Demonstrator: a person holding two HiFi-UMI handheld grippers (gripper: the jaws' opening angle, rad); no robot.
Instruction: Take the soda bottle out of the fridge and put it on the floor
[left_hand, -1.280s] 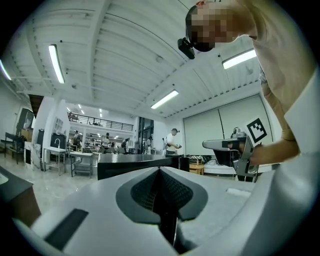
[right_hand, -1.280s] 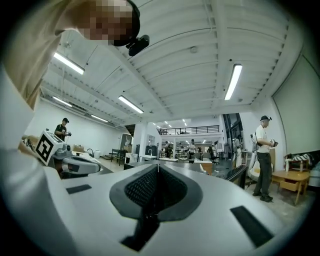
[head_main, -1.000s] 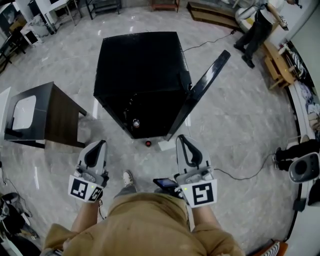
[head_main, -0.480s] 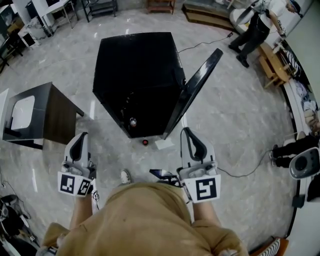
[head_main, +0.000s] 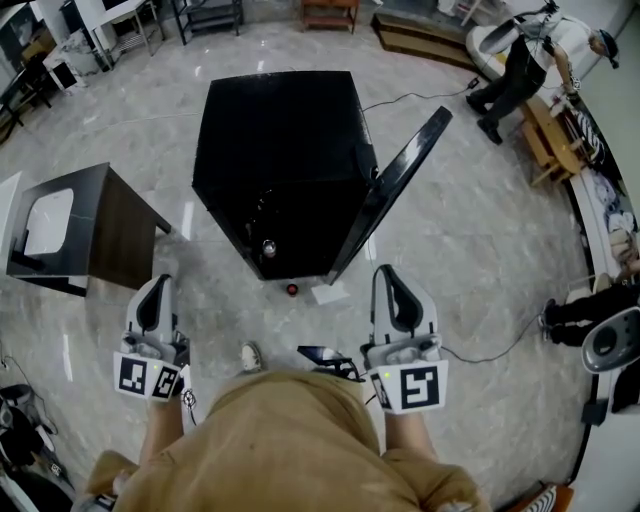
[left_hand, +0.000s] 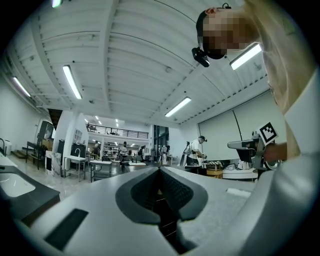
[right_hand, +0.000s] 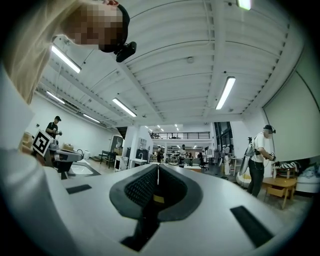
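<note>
1. My left gripper (head_main: 157, 290) and right gripper (head_main: 388, 275) hover before the tall black fridge (head_main: 280, 130), both pressed together and empty.
2. The grey-capped soda bottle (head_main: 268, 246) stands inside the fridge, near its front.
3. My worry: closed jaws reaching in would topple it, and the fridge's open black door (head_main: 395, 190) could snag my right gripper.

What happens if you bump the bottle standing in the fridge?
The bottle stands upright, showing only a small round top, so it is probably tall and narrow and may tip. Being round, it would likely roll inside the fridge. How heavy it is cannot be seen.
</note>
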